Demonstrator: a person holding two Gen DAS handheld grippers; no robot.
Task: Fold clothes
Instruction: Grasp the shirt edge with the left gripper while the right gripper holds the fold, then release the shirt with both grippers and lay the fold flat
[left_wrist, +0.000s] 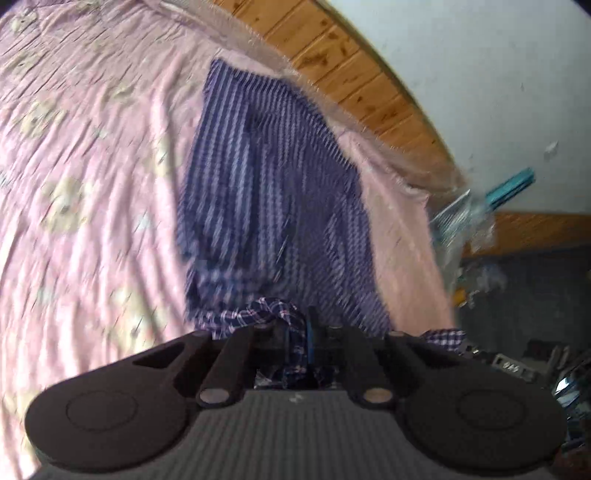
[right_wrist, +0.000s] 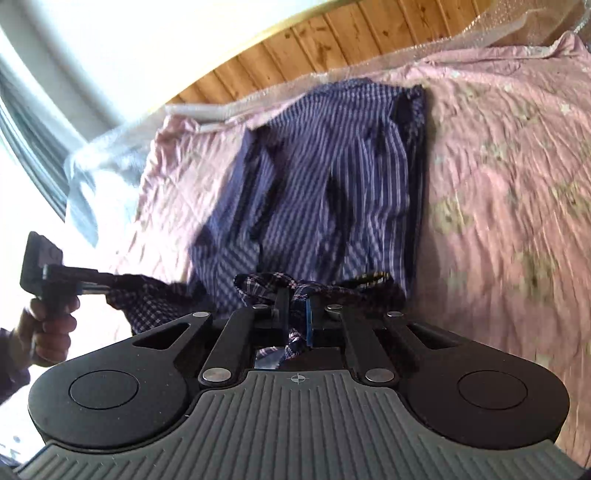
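Note:
A dark blue checked shirt (left_wrist: 269, 177) with thin white and pink lines lies stretched over the pink bedspread (left_wrist: 85, 166), reaching toward the wooden headboard. My left gripper (left_wrist: 295, 328) is shut on a bunched edge of the checked shirt at the near end. My right gripper (right_wrist: 297, 314) is likewise shut on a bunched edge of the shirt (right_wrist: 325, 177). In the right wrist view the left gripper (right_wrist: 99, 282) appears at the far left, held by a hand (right_wrist: 51, 328), with shirt cloth trailing from it. Both views are blurred by motion.
The pink bedspread (right_wrist: 498, 192) has pale flower prints. A wooden headboard (right_wrist: 295, 48) runs along the far side, with clear plastic wrap (right_wrist: 207, 110) at the mattress edge. Right of the bed in the left wrist view sits a cluttered dark floor area (left_wrist: 517, 332).

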